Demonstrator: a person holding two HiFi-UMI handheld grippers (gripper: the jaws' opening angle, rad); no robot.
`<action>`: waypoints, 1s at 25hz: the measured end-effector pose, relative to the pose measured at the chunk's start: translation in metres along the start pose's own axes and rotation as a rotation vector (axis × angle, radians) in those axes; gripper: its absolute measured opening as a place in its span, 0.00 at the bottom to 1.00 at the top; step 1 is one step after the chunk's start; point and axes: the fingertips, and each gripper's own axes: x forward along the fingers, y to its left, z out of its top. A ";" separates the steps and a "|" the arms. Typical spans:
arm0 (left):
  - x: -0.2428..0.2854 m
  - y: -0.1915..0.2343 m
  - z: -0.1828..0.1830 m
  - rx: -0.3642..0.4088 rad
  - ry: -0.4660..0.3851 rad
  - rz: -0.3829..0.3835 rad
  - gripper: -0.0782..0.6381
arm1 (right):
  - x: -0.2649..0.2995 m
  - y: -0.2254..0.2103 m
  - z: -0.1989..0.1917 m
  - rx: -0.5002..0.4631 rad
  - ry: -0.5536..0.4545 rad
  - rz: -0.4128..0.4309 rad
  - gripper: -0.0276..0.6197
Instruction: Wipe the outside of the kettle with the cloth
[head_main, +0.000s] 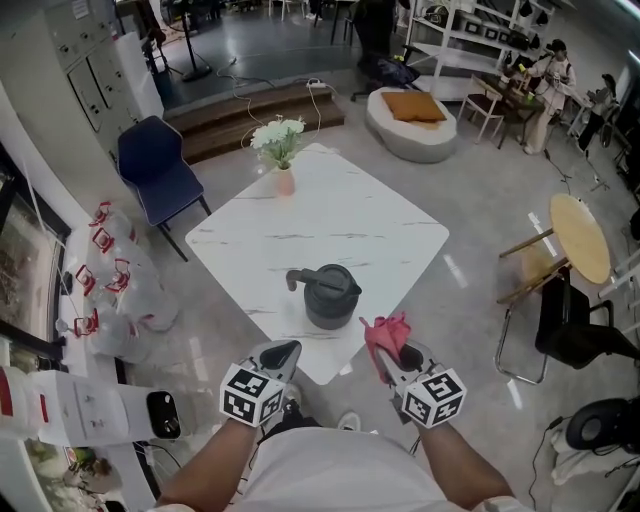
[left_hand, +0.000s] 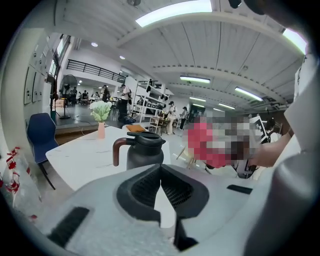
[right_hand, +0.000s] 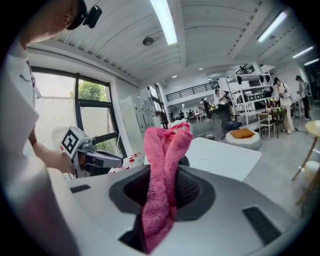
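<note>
A dark grey kettle with a brown handle stands near the front corner of the white marble table; in the left gripper view the kettle rises just beyond the jaws. My left gripper is shut with nothing in it, short of the table's front edge, left of the kettle. My right gripper is shut on a pink cloth, right of and nearer than the kettle. In the right gripper view the cloth stands up between the pads and hides most of the kettle.
A small pink vase of white flowers stands at the table's far corner. A blue chair is at the left, bags on the floor beside it. A round wooden table and a black chair are at the right.
</note>
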 end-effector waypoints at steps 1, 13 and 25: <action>-0.002 -0.002 0.002 0.004 -0.008 0.005 0.11 | -0.001 0.002 0.000 -0.002 -0.004 0.005 0.21; -0.012 -0.005 0.010 0.033 -0.037 0.063 0.11 | -0.007 0.009 -0.018 -0.028 0.027 0.052 0.21; -0.012 -0.010 0.013 0.050 -0.034 0.053 0.11 | -0.005 0.013 -0.021 -0.040 0.033 0.064 0.21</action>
